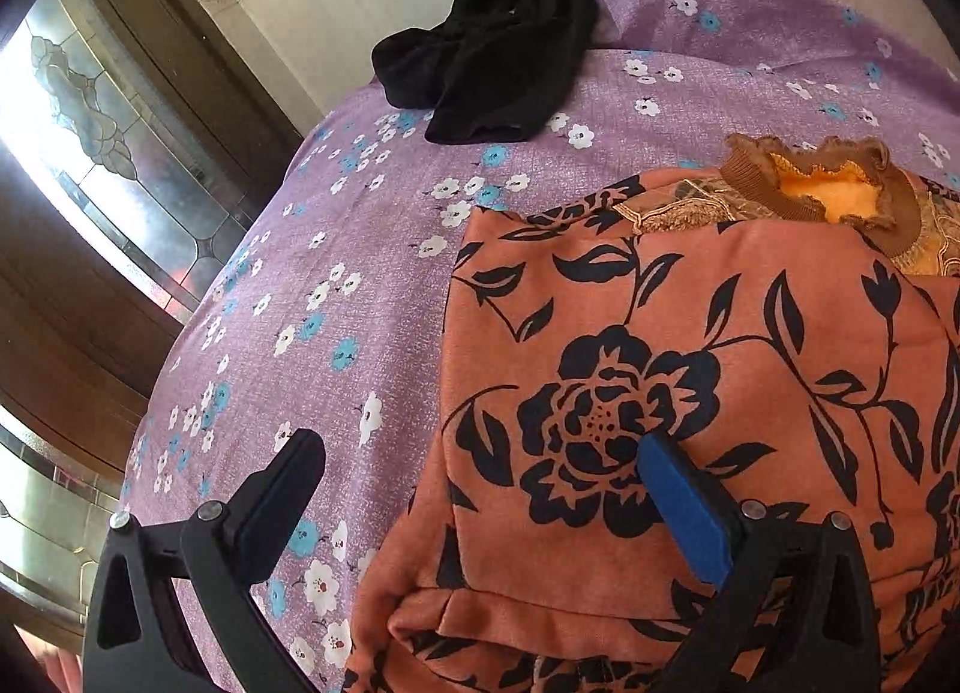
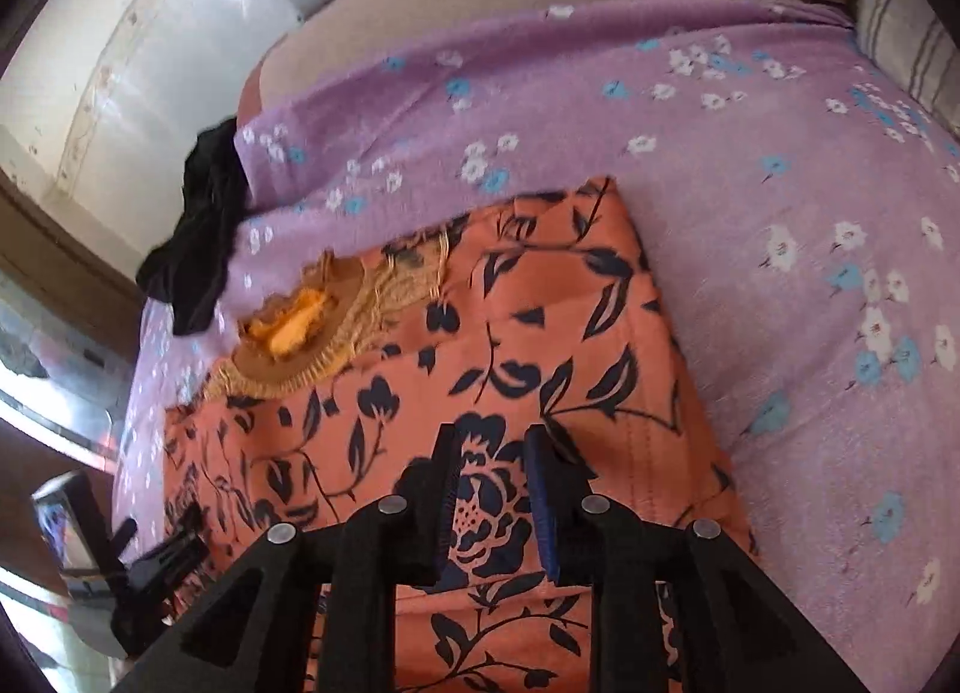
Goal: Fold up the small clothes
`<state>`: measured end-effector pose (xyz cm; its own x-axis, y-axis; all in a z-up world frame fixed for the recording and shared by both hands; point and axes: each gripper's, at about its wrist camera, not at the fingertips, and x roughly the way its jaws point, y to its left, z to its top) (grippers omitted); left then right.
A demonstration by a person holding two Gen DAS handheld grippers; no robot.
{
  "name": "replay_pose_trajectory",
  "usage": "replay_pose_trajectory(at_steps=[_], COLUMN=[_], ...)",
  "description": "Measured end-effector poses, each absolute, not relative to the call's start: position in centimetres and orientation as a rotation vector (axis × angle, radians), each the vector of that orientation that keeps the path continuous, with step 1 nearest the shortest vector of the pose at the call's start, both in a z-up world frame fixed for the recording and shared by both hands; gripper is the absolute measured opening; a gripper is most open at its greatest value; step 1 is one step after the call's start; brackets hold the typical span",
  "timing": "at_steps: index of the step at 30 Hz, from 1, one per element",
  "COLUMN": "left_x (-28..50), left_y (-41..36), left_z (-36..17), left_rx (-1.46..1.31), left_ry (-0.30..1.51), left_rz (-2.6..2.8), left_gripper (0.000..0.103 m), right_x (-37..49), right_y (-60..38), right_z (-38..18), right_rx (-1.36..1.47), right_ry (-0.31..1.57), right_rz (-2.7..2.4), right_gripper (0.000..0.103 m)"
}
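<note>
Purple flowered bedsheet (image 1: pixel 360 297) carries the folded orange garment with black floral print (image 1: pixel 690 333), its long axis running away from me, ribbed brown collar (image 1: pixel 822 183) at the far end. My left gripper (image 1: pixel 480 489) straddles its near-left edge, jaws wide apart; my right gripper (image 2: pixel 492 489) hovers over it, jaws narrowly apart, gripping nothing.

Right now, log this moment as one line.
orange floral garment partly folded on purple bedspread | left gripper open | right gripper open over garment | black clothing aside

A home bedroom: a bed (image 1: pixel 372 297) under a purple flowered sheet, a striped pillow (image 2: pixel 906 39) at upper right, a leaded-glass door (image 1: pixel 90 111) at left.
</note>
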<state>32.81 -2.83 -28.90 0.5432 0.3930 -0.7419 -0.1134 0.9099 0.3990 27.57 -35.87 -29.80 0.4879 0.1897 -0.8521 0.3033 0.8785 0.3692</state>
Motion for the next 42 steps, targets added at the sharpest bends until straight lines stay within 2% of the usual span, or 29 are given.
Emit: replay_pose_trajectory(at_steps=[5,12,19,25,30,36,42], left_x=[32.9,29.5,29.3,29.0,29.9,29.9,29.8], left_y=[-2.7,-6.1,-10.0,-9.7,-8.0,-8.4,-8.4], left_z=[-28.8,-25.5,-29.9,-30.1,-30.5,-30.5,-30.5], left_rx=[0.312,0.329,0.370,0.327,0.170,0.190,0.204], left_ry=[0.958,0.790,1.000,0.988,1.053,1.051,1.045], left_rz=[0.331,0.175,0.006,0.013,0.010,0.016,0.007], left_gripper=[0.103,0.103,0.103,0.103,0.103,0.103,0.103], right_x=[27.7,24.1,22.0,22.4,22.8,23.5,25.3], right_y=[-36.3,-35.5,-34.0,-34.7,-34.5,-32.9,-33.3], right_z=[-30.1,-26.3,-26.9,-30.5,-29.2,-26.9,-29.9], right_rx=[0.496,0.491,0.495,0.528,0.525,0.464,0.505], right_ry=[1.023,0.942,1.029,1.150,1.132,1.070,1.159], right_rz=[-0.070,-0.053,-0.070,-0.096,-0.083,-0.042,-0.043], right_gripper=[0.023,0.023,0.023,0.024,0.025,0.026,0.029])
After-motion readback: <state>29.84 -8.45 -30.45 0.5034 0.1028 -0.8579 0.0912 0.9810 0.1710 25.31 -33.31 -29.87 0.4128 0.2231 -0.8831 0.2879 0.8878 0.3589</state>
